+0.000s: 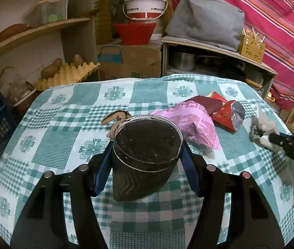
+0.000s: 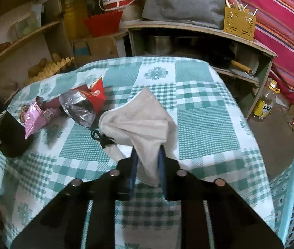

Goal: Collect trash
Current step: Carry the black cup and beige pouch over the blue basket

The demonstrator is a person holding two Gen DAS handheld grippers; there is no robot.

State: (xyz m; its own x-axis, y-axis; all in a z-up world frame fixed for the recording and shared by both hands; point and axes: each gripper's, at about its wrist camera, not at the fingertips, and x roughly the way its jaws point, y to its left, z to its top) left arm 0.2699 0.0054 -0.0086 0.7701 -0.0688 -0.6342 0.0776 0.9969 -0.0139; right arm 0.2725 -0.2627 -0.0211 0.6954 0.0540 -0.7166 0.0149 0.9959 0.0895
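A cramped domestic kitchen or storeroom is shown. A table covered with a green-and-white checked cloth [image 1: 49, 124] is set in the near part. Potatoes on egg trays [image 1: 70, 74] and wooden shelves [image 1: 35, 29] are seen at the far left. A white bucket [image 1: 144, 4], a red basket [image 1: 134, 32] and an oil bottle [image 2: 72, 10] are stacked behind. Metal pots [image 1: 183, 61] are kept in the far cupboard, beside a striped pink cloth [image 1: 275, 20].

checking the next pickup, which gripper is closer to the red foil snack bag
Right. The right gripper, shut on the white cloth, sits just beside the red foil snack bag; the left gripper holds the black bin farther off.
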